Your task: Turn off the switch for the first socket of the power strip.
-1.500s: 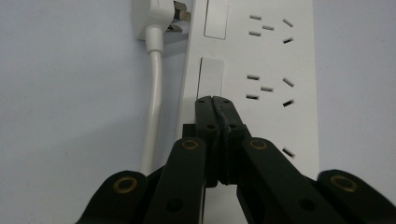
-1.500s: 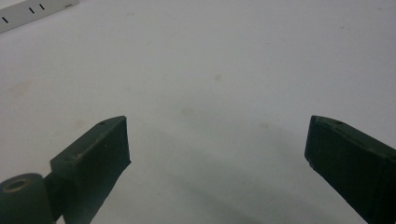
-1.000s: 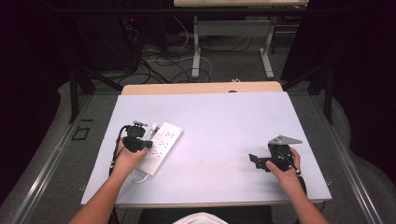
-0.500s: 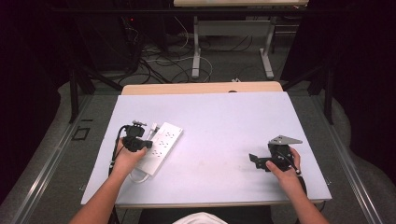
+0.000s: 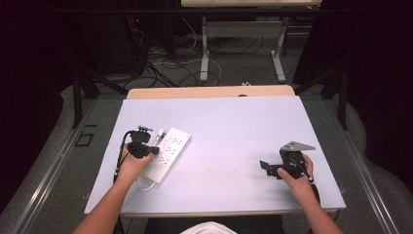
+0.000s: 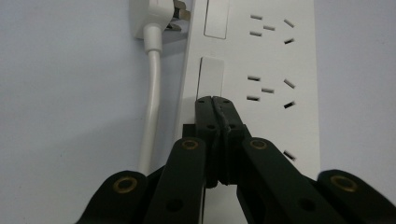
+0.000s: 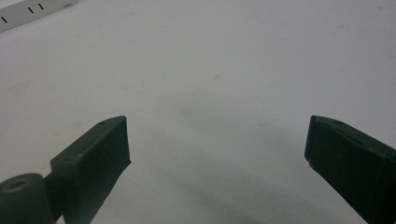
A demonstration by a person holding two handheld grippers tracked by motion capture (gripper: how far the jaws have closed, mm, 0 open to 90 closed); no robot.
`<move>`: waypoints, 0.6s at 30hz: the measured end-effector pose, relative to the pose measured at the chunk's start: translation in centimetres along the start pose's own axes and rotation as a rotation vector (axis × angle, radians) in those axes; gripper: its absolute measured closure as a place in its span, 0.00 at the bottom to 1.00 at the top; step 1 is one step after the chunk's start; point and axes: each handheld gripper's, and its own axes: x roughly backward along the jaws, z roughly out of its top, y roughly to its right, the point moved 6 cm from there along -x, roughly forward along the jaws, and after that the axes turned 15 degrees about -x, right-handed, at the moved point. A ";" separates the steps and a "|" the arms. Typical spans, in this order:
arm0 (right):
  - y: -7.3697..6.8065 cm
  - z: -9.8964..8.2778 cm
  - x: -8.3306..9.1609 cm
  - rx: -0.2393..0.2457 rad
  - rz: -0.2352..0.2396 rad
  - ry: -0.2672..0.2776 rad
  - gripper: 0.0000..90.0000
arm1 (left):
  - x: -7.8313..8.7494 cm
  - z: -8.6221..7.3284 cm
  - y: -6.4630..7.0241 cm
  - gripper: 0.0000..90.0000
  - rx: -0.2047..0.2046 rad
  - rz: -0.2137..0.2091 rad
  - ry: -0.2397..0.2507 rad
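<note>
A white power strip (image 5: pixel 168 152) lies on the left part of the table, its sockets and rocker switches (image 6: pixel 208 77) facing up. A white plug (image 6: pixel 154 16) with its cord (image 6: pixel 152 102) rests beside the strip's far end. My left gripper (image 5: pixel 140 145) is over the strip, shut, its closed tips (image 6: pixel 214 101) at the near end of a switch. My right gripper (image 5: pixel 272 168) rests low over the bare table at the right, open with nothing between its fingers (image 7: pixel 95 154).
The pale table top (image 5: pixel 234 126) stretches between the two hands. A corner of the power strip (image 7: pixel 32 11) lies far off in the right gripper view. Beyond the far edge are a wooden board (image 5: pixel 209 91), floor cables and desk legs.
</note>
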 end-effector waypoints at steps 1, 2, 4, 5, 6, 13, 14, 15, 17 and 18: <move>0.0 0.0 0.0 0.003 -0.004 -0.001 0.07 | -0.1 0.1 0.0 1.00 0.002 0.006 0.006; 0.0 0.0 0.0 -0.001 -0.002 0.000 0.07 | -0.1 0.1 0.0 1.00 -0.002 0.007 0.006; 0.0 0.0 0.1 0.000 -0.001 0.000 0.07 | 0.0 0.2 0.1 1.00 -0.009 0.008 0.003; 0.0 0.0 0.0 -0.001 -0.001 0.001 0.07 | 0.0 0.2 0.2 1.00 -0.001 0.008 0.008; 0.0 0.0 0.0 -0.001 -0.002 0.001 0.07 | 0.2 0.3 0.2 1.00 -0.006 -0.001 -0.002; 0.1 0.0 0.0 -0.002 0.001 0.000 0.07 | 0.5 0.7 0.1 1.00 -0.013 0.001 0.015; 0.1 0.0 0.0 -0.002 0.001 0.000 0.07 | 0.5 0.9 0.2 1.00 -0.006 0.007 0.025; 0.2 0.0 0.0 0.000 -0.001 0.000 0.07 | 0.5 0.9 0.2 1.00 -0.005 0.007 0.029; 0.1 0.0 0.0 -0.003 0.002 0.000 0.07 | 0.7 1.1 0.2 1.00 -0.009 0.007 0.031; 0.1 0.0 0.0 0.003 0.001 -0.002 0.07 | 0.8 1.2 0.2 0.99 -0.010 0.010 0.032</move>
